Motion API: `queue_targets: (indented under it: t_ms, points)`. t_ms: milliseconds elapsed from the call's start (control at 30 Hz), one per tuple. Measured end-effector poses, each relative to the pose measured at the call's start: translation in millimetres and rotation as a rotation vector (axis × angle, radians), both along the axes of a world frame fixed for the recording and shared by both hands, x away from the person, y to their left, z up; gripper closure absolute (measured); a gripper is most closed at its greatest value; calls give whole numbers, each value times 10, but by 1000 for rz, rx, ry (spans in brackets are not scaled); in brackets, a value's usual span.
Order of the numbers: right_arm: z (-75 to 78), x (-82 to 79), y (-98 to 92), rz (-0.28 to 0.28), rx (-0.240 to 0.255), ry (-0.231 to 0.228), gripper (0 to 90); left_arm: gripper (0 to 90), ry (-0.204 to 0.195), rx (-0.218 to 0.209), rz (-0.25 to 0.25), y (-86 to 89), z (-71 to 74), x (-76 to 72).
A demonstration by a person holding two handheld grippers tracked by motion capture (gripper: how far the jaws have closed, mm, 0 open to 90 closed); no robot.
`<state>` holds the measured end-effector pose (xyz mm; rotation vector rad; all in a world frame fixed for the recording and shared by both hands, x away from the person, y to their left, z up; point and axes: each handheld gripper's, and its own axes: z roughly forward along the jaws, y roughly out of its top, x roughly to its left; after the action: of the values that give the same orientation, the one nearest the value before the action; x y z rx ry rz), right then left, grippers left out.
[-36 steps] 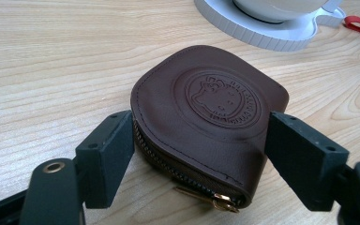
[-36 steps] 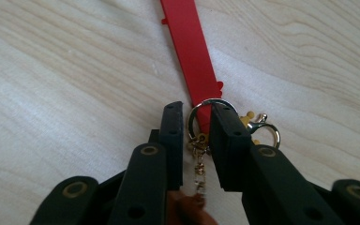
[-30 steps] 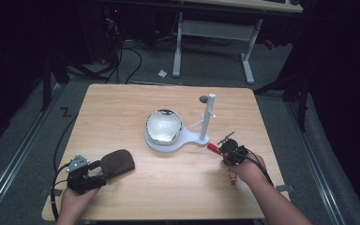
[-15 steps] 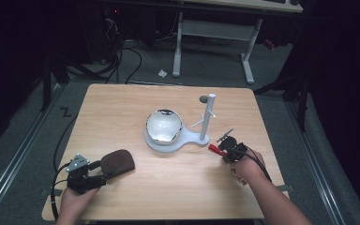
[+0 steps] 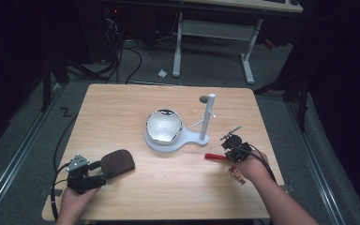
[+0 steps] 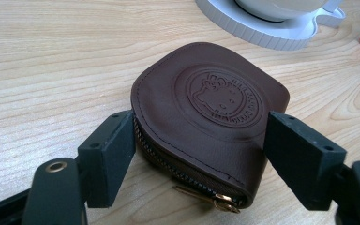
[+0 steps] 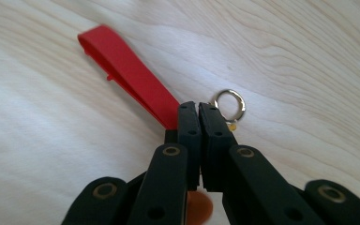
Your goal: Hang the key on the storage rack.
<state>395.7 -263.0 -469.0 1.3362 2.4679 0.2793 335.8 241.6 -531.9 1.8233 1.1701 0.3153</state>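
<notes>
A brown leather zip pouch [image 6: 206,98] with an embossed round emblem lies flat on the wooden table [image 5: 122,108] at the front left. My left gripper [image 6: 199,140] has one jaw pressed to each side of the pouch [image 5: 117,161]. At the right, a red strap [image 7: 126,70] with a silver ring [image 7: 229,104] lies on the wood. My right gripper [image 7: 199,105] has just been closing, and its jaws now meet on the strap's ring end. In the high view this gripper [image 5: 226,157] sits just right of the strap [image 5: 212,156].
A white stand [image 5: 187,141] at the table's centre carries a shiny round bowl [image 5: 164,125] and an upright post [image 5: 208,117]. A small dark disc [image 5: 203,99] lies behind it. A small brown item [image 5: 237,175] rests by the right hand.
The right gripper's jaws have come together on the end of the red strap. The left gripper and the pouch have not moved.
</notes>
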Motion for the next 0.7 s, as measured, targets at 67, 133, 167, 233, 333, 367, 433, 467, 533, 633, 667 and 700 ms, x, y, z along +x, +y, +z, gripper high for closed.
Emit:
queue_targets:
  t_ms: [67, 133, 167, 233, 333, 367, 433, 467, 533, 633, 667, 700]
  points:
    - [43, -57, 30, 6, 35, 0, 888, 257, 1, 0, 0, -1, 0, 0]
    - [87, -123, 72, 20, 74, 3, 888, 257, 1, 1, 0, -2, 0, -1]
    - [109, -171, 112, 33, 112, 8, 888, 257, 2, 1, 0, -2, 0, -1]
    - [128, -241, 177, 56, 145, 6, 889, 256, 3, 2, -1, -3, 0, -3]
    - [126, -341, 268, 83, 185, 3, 889, 256, 5, 2, -2, -4, 0, -8]
    - [122, -359, 274, 83, 184, 1, 888, 256, 5, 1, -1, -5, 0, -9]
    - [115, -359, 219, 64, 188, -4, 888, 256, 5, 2, -2, -5, 0, -11]
    - [104, -348, 171, 52, 184, -6, 887, 256, 5, 2, -2, -5, -1, -12]
    - [69, -315, 52, 15, 173, -7, 886, 256, 5, 3, -2, -5, -1, -14]
    - [35, -252, -130, -47, 191, -5, 884, 256, 6, 2, -4, -2, -2, -12]
    - [28, -236, -173, -61, 180, -9, 882, 256, 6, 1, -4, -1, -3, -11]
    - [25, -223, -216, -74, 181, -13, 880, 256, 7, 0, -5, 0, -3, -10]
